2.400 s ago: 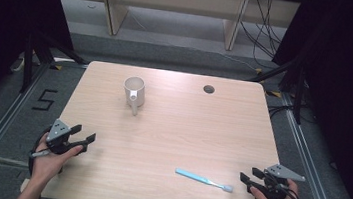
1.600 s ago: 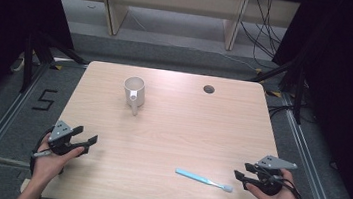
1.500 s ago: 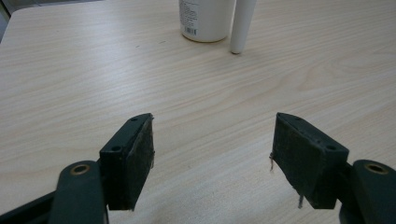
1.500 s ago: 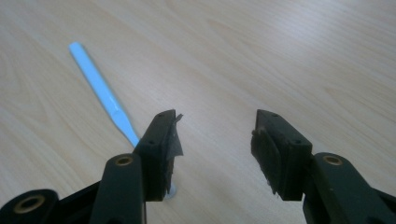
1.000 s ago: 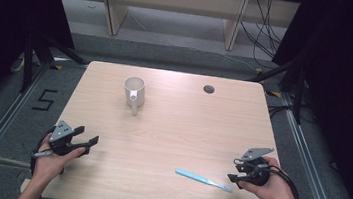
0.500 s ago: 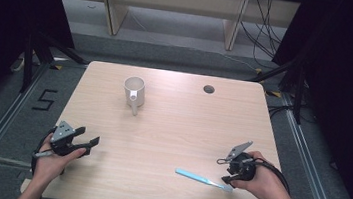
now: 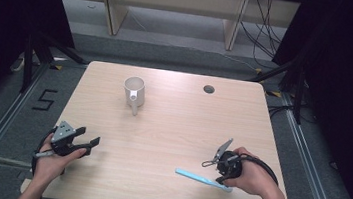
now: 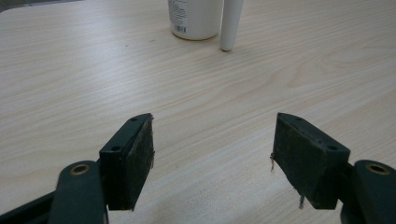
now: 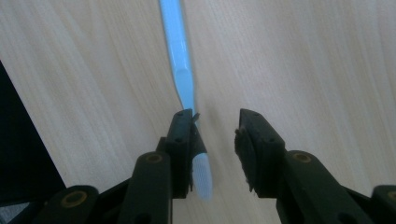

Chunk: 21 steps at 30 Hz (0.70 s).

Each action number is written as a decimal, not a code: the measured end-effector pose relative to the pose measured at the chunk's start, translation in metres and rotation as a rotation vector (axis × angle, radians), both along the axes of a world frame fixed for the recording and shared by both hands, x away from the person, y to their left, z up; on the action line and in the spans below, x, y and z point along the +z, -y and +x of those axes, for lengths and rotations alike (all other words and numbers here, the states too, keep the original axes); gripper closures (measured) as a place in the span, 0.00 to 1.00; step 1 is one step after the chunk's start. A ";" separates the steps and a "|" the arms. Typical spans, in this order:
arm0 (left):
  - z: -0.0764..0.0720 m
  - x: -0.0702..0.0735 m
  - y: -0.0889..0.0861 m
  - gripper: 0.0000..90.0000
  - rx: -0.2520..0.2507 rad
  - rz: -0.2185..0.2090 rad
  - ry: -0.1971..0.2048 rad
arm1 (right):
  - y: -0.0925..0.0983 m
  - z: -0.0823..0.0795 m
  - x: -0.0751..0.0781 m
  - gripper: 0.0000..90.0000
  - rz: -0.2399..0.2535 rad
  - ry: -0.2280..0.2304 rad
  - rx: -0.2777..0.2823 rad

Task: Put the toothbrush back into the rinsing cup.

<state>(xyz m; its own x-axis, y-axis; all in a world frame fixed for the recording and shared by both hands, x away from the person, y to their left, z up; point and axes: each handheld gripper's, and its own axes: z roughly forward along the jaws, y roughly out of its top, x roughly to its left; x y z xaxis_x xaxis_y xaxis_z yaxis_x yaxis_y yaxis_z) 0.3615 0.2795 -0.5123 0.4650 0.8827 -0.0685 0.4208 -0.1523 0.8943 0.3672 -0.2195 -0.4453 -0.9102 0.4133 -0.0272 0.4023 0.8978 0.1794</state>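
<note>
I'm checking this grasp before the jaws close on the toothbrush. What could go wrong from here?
1. The toothbrush lies against one jaw of the right gripper, off-centre in the gap, so closing may push it sideways rather than pinch it.
2. The jaws straddle its bristle end, so a lift may leave the long handle tipping.
3. It lies flat on the table, so the jaws may scrape the wood.

**Where my three cameras sit**

The high view looks forward and down from above my side of the wooden table [image 7: 171,129], far enough off to take in its whole top. My left gripper view rides low, facing across the tabletop toward the white mug [image 8: 194,18]. My right gripper view points almost straight down, very close to the blue toothbrush [image 9: 184,79]. All three share the tabletop.
</note>
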 end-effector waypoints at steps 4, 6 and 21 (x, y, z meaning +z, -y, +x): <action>0.000 0.000 0.001 0.32 -0.002 0.002 -0.004 | -0.010 0.000 -0.003 0.77 -0.017 -0.021 0.028; 0.000 -0.001 0.001 0.32 -0.004 0.003 -0.003 | -0.015 0.001 -0.006 0.78 -0.043 -0.016 0.057; 0.000 -0.002 0.002 0.32 -0.007 0.003 -0.002 | -0.035 0.003 -0.018 0.79 -0.120 -0.050 0.091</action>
